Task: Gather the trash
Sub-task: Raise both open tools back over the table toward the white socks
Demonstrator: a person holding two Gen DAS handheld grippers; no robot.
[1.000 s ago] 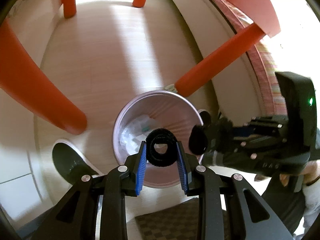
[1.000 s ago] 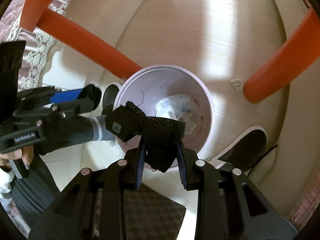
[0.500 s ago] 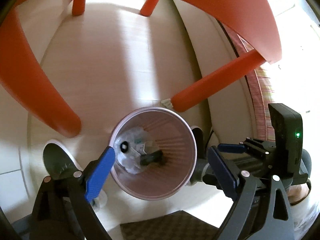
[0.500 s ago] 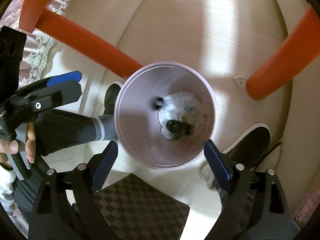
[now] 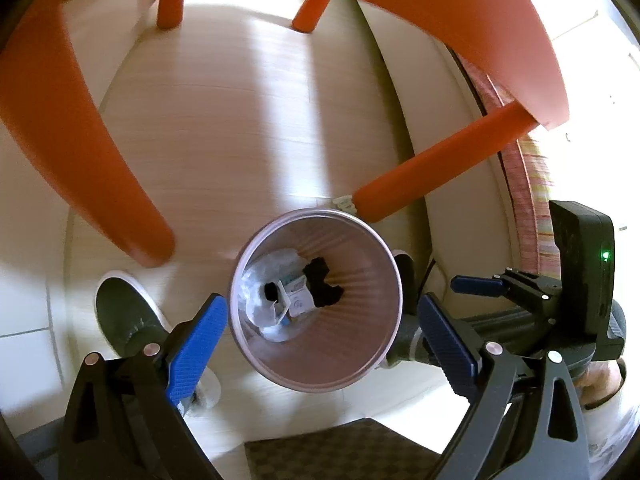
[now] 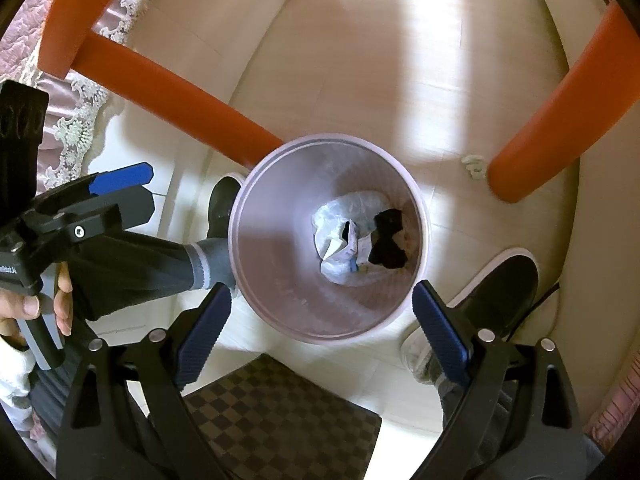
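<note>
Both grippers, left gripper and right gripper, hang spread wide and empty over the pink bin on the floor, black trash lying inside on crumpled white bag; lift straight clear of rim, avoid orange chair legs.

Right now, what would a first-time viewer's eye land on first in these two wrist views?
The pale pink waste bin on the floor, seen straight down from above, with crumpled white wrappers and a black scrap at its bottom. Next, the orange chair legs slanting around it. Both the left gripper and right gripper hang above the bin, blue-padded fingers spread wide and empty.
</note>
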